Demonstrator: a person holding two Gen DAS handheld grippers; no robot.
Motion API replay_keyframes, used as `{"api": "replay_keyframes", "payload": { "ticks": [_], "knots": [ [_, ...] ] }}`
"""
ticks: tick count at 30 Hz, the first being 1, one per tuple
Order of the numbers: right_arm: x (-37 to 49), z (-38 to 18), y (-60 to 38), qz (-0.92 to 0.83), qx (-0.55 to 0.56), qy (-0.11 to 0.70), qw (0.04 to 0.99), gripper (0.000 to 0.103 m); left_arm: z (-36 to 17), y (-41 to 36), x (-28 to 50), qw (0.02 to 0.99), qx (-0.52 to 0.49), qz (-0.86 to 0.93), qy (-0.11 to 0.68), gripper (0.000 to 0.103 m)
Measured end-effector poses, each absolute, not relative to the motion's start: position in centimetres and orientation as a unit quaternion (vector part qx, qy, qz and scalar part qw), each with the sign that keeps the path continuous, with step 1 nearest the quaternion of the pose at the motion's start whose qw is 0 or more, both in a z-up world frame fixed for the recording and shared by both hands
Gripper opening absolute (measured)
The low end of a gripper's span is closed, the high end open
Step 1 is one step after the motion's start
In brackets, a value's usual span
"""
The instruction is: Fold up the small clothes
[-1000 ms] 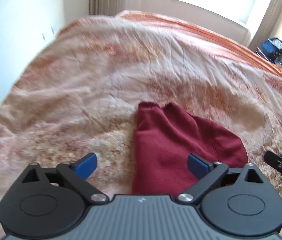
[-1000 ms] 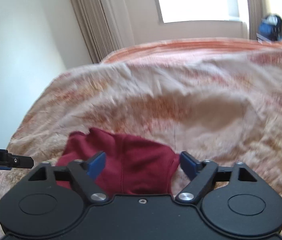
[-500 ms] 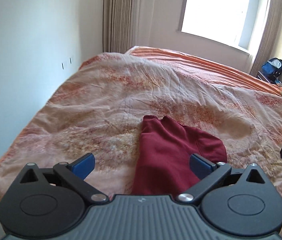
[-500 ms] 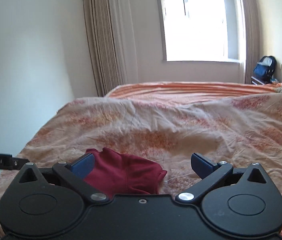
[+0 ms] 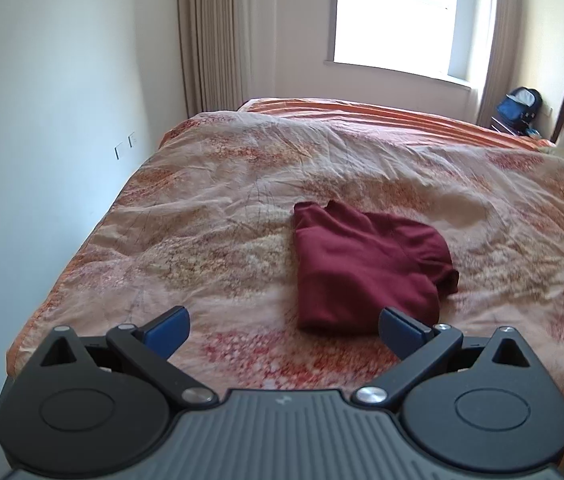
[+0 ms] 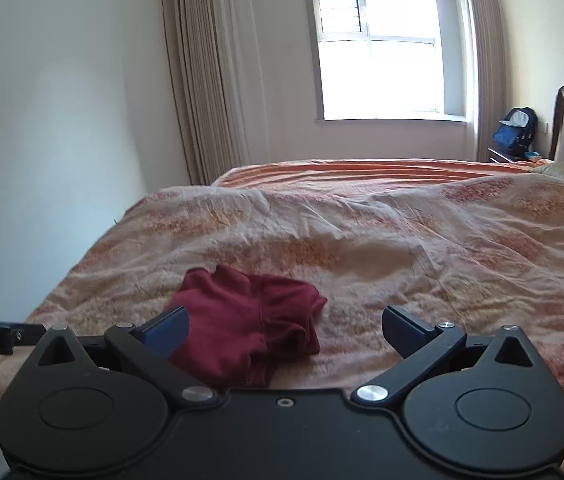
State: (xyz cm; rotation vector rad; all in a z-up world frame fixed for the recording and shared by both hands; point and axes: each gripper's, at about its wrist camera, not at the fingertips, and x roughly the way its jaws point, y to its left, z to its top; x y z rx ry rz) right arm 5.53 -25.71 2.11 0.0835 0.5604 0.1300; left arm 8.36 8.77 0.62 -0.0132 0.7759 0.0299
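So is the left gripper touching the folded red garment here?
Apart. In the left wrist view the left gripper is open over bare bedspread, short of the red garment.

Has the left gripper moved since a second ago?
Yes. The left gripper has backed away and risen: the folded maroon garment sat between its fingertips before, now lies beyond them, and the window shows.

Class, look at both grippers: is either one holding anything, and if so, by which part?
Nothing is held. The left gripper and right gripper are both open and empty; the folded red garment lies free on the bed.
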Motion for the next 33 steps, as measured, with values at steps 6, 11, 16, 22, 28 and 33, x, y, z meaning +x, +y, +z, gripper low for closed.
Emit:
{"api": "replay_keyframes", "payload": {
  "ticks": [6, 11, 16, 22, 28, 33],
  "knots": [
    [4.0, 0.8, -23.3, 0.039, 0.04, 0.297, 0.953, 0.103, -0.4, 10.5, 8.1, 0.921, -0.003, -0.01, 0.389, 0.103],
    [3.6, 0.6, -21.7, 0.028, 0.046, 0.307, 0.95, 0.103, -0.7, 11.6, 8.0, 0.92, -0.003, -0.016, 0.391, 0.103],
    [3.5, 0.4, -21.1, 0.021, 0.048, 0.315, 0.948, 0.103, -0.9, 12.1, 8.0, 0.919, -0.005, -0.022, 0.394, 0.103],
    [3.4, 0.4, -20.8, 0.016, 0.05, 0.32, 0.946, 0.103, -1.0, 12.3, 8.1, 0.918, -0.004, -0.026, 0.397, 0.103],
    [3.7, 0.2, -20.8, 0.017, 0.05, 0.326, 0.944, 0.103, -1.1, 12.4, 8.4, 0.916, -0.006, -0.023, 0.399, 0.103],
    [4.0, 0.0, -20.7, 0.022, 0.047, 0.331, 0.942, 0.103, -1.2, 12.3, 8.6, 0.915, -0.009, -0.021, 0.402, 0.103]
  ]
}}
